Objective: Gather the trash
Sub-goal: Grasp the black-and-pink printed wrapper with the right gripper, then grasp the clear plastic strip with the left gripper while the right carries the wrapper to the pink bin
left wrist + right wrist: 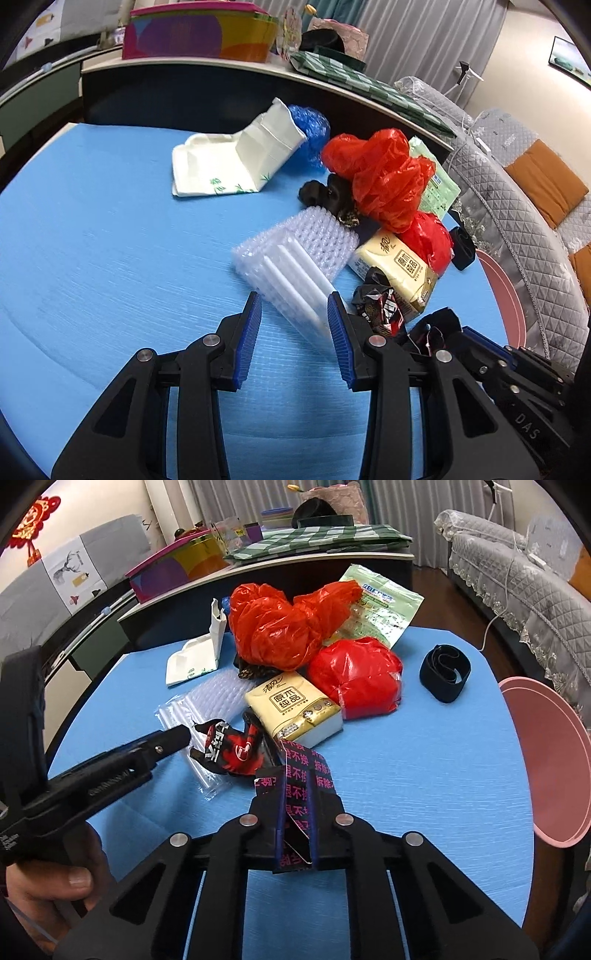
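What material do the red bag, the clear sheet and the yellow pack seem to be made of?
Red bag: thin glossy plastic film, judging by its crinkles and see-through folds.
Clear sheet: bubble wrap, probably soft plastic, with rows of raised cells.
Yellow pack: a printed, slightly shiny plastic wrapper; the contents are hidden, possibly tissues.

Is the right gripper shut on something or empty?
Shut on trash: the right gripper pinches a black wrapper with pink print between its blue pads.
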`<state>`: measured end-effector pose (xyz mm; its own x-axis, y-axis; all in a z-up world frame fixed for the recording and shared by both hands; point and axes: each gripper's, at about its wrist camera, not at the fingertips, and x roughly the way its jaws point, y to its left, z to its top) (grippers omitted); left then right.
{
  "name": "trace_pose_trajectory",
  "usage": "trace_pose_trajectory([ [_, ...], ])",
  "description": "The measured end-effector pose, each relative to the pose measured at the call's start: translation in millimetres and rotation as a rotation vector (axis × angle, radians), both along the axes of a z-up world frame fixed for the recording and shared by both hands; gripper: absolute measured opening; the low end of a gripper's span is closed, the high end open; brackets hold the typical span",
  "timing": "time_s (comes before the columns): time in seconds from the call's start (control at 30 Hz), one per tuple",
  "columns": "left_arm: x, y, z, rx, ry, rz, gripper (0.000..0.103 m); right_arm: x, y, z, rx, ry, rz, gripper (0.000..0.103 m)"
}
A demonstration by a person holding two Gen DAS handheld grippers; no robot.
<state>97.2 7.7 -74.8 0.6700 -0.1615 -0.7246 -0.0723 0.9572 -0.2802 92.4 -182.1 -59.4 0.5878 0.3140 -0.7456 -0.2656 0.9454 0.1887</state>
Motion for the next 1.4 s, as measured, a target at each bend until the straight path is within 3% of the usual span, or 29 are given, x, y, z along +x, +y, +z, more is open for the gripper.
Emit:
trace_pose_trajectory([
  [0.07, 0.6, -2.1, 0.6, 0.010, 0.001, -0.007, 0.016, -1.4, -1.1, 2.6, -0.005, -0.011, -0.001, 0.007],
  [0.17, -2.7, -2.0, 8.0, 0.010, -0.021, -0.014, 0.005, -3.9, -2.7, 7.4, -0.012, -0.032, -0.003, 0.002],
  [0.83, -43.6, -6.9, 56.3, 0.064, -0.148, -0.038, 0.005, -43.4, -16.1, 54.0, -0.069, -0.202, -0.055, 0.001],
  [1.4, -68.3, -32.3, 81.7, 0.080, -0.208, -0.076, 0.005, -68.6, -69.3, 90.2, -0.038, -0.285, -0.168, 0.001],
])
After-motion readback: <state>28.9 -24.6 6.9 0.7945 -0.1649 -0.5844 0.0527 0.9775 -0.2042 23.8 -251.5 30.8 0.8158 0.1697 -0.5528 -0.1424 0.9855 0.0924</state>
